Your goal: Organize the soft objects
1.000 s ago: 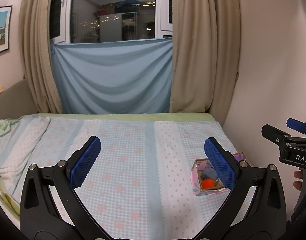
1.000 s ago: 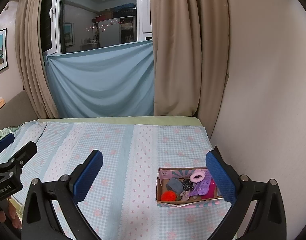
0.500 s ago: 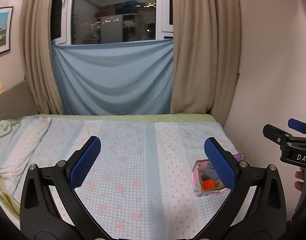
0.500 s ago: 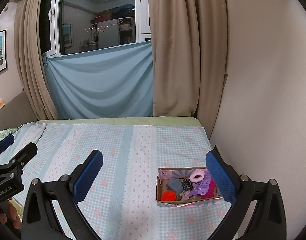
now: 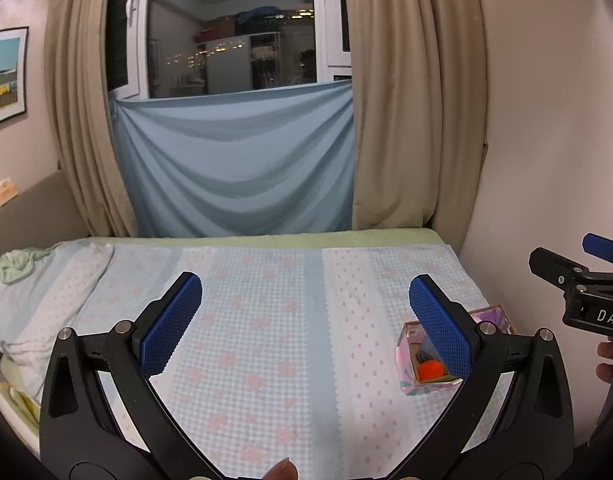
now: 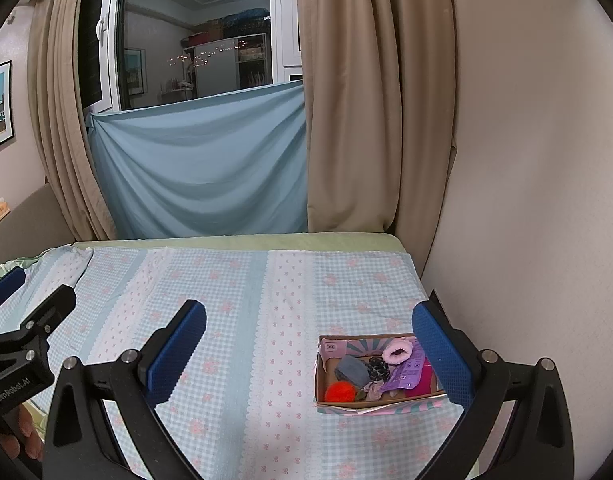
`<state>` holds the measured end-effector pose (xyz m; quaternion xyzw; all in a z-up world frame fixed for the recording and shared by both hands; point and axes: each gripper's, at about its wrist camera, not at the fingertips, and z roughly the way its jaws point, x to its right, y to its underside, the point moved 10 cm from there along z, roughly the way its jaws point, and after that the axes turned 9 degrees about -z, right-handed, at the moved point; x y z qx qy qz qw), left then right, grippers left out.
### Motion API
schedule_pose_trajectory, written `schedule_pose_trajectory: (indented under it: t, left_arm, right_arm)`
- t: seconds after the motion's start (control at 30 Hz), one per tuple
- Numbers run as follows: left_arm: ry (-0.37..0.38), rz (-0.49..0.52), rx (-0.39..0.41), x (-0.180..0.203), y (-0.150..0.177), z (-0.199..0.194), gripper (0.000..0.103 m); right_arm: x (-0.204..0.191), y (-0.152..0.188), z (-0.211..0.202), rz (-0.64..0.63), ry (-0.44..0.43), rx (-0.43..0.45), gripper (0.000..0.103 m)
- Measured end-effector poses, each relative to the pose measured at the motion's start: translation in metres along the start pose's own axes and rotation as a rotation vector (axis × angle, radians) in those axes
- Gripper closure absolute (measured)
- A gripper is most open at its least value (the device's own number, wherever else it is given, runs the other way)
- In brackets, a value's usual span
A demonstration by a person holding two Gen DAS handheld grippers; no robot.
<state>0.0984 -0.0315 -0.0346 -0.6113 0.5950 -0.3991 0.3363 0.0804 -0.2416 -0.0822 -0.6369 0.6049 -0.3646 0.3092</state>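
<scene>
A small pink cardboard box [image 6: 321, 376] sits on the bed near the right wall. Inside lie an orange pom-pom [image 6: 340, 391], a grey soft piece [image 6: 352, 369], a black scrunchie [image 6: 377, 367], a pink fluffy scrunchie [image 6: 398, 353] and a purple packet [image 6: 404, 372]. My right gripper [image 6: 308, 354] hangs open above the bed, its right pad just over the box's right end. My left gripper [image 5: 304, 322] is open and empty too; its right pad covers part of the box [image 5: 406, 364], where the pom-pom [image 5: 429, 369] shows.
The bed [image 6: 242, 280] has a blue checked sheet with pink flowers. A wall [image 6: 526, 200] runs close along its right side. Beige curtains [image 6: 370, 120] and a hanging blue cloth [image 6: 202, 168] stand behind. A rumpled cover [image 5: 30, 300] lies at the bed's left.
Both views have drifted very slightly; the box and its contents stay put and both grippers stay open.
</scene>
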Motion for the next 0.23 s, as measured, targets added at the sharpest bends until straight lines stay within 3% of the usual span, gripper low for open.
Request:
schedule_pose_trajectory:
  t: [0.23]
  left_arm:
    - [0.0, 0.002, 0.016, 0.001, 0.0039, 0.0017, 0.0]
  right_arm:
    - [-0.0048, -0.0016, 0.0016, 0.001, 0.001, -0.009, 0.0]
